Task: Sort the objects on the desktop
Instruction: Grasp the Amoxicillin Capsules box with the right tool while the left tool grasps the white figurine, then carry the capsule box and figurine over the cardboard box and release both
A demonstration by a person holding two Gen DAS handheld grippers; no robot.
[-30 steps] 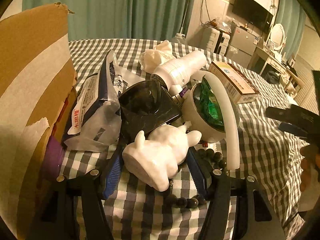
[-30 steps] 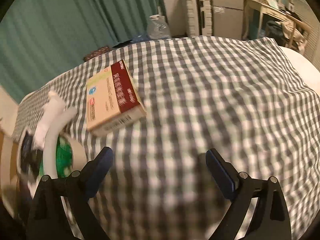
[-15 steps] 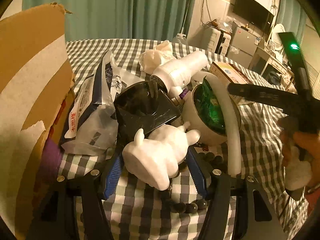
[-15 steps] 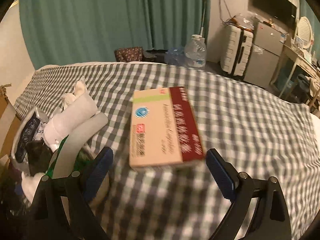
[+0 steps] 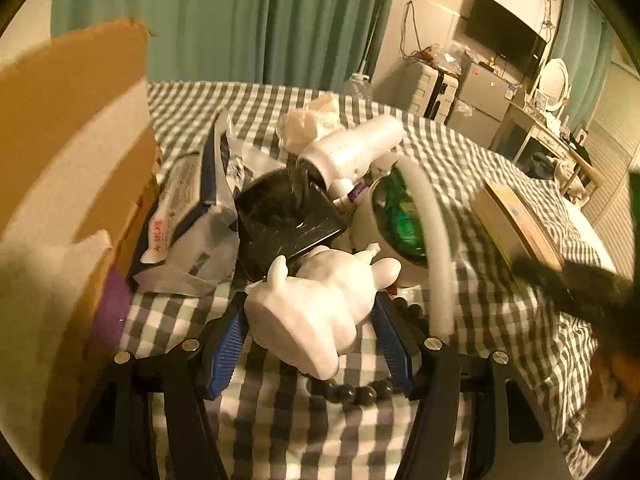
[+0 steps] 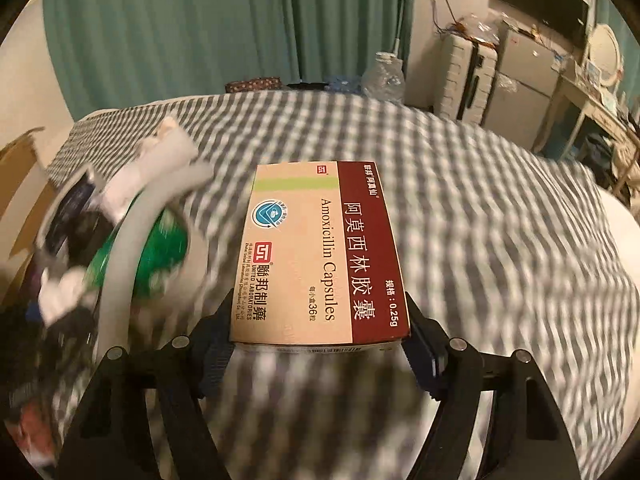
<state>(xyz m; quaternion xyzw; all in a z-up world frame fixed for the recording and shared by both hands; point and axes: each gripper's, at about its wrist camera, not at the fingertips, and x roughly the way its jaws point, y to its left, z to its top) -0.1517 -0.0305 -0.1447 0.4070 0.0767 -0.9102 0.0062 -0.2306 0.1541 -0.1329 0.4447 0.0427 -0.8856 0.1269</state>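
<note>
Straddling: right gripper (image 6: 320, 334), jaws wide, one either side of the pill box (image 6: 320, 256), near end; contact not certain, box flat on the checked cloth (image 6: 480, 220). Left gripper (image 5: 312, 336), jaws apart, flanking the white figurine (image 5: 320, 304) without a clear squeeze; beads (image 5: 352, 392) beneath, green-lined bowl (image 5: 396, 220), bottle (image 5: 352, 148) and pouch (image 5: 188, 216) beyond, carton (image 5: 72, 152) at left. Step judged: grasping for sorting. Next: close squarely, lift clear of clutter.
</note>
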